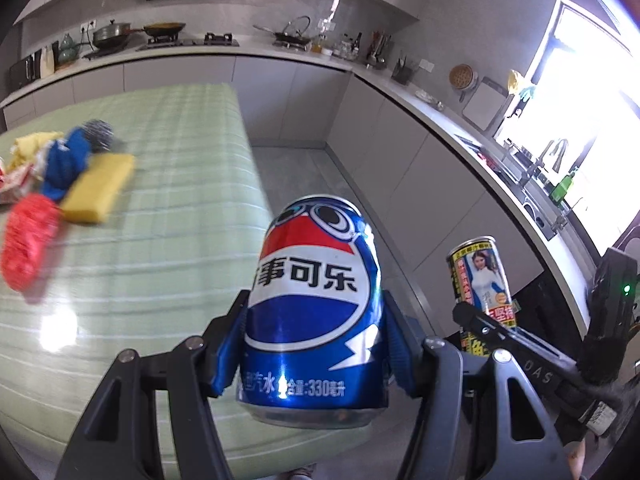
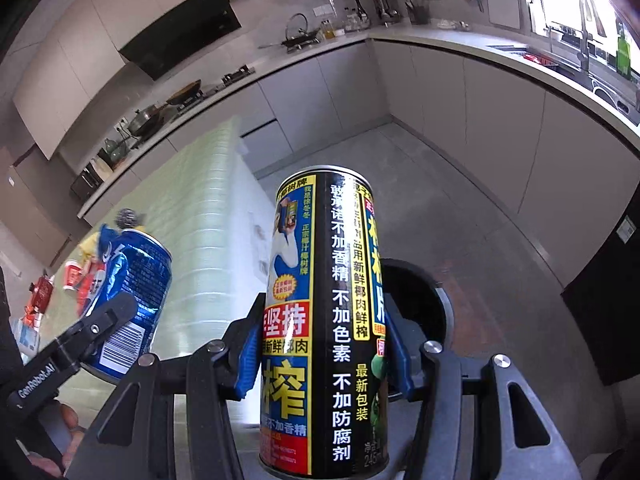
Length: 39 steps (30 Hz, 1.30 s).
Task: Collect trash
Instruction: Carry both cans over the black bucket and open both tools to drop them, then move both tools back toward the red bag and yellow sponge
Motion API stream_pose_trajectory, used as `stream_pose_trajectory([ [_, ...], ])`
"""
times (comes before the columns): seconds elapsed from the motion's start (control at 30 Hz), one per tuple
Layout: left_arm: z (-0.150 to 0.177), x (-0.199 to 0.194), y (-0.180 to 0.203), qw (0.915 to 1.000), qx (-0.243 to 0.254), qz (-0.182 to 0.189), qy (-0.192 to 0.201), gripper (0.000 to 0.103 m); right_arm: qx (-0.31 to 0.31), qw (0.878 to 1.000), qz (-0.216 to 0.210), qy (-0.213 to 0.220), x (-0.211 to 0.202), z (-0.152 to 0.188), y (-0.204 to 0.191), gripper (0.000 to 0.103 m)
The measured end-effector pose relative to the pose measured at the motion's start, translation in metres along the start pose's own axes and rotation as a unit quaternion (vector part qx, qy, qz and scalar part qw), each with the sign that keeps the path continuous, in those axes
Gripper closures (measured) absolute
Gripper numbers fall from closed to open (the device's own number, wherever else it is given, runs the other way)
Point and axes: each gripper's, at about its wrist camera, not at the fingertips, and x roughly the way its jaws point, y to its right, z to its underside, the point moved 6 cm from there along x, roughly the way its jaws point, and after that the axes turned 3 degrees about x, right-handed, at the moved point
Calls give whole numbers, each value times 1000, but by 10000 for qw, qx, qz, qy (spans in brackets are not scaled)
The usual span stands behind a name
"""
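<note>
My left gripper [image 1: 314, 342] is shut on a dented blue cola can [image 1: 316, 304], held just off the right edge of the green-clothed table [image 1: 168, 208]. My right gripper [image 2: 320, 350] is shut on a tall black and yellow drink can [image 2: 324, 320], held above the grey floor. Behind this can, a round dark bin [image 2: 416, 300] stands on the floor, partly hidden. The black can [image 1: 482, 280] also shows at the right of the left wrist view, and the blue can [image 2: 128, 300] at the left of the right wrist view.
On the table lie a yellow sponge [image 1: 100, 188], a blue wrapper [image 1: 66, 164], a red wrapper [image 1: 28, 240] and a steel scourer [image 1: 100, 134]. Grey kitchen counters [image 1: 400, 92] with pans and a sink run round the back and right. A hand [image 2: 60, 436] shows at lower left.
</note>
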Motion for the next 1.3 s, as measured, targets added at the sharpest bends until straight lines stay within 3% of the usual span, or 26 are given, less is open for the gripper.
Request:
stream_pose_trajectory([
  [0.3,18,58,47,9989,7,-178,-442,41,-8,9984,-16,-571,54,8,64,48],
  [0.5,27,86,49,9963,-97,-446,-733,40,-94,9944,-69,-1050,99,21,81,48],
  [0.77,30,111,52,9909,-201,-694,-1138,37,-189,9902,-42,-1380,138,24,87,47],
  [0.83,26,111,53,9902,-222,-698,-1186,36,-242,9895,18,-1424,143,23,83,34],
  [0.87,24,108,52,9903,-231,-719,-1169,36,-264,9898,61,-1395,141,23,81,26],
  [1.1,1,60,46,9953,-115,-751,-594,35,-146,9960,140,-868,113,-5,72,25],
  [1.3,-7,11,11,9962,-278,-760,-328,35,-155,9991,7,-396,73,-28,33,25],
])
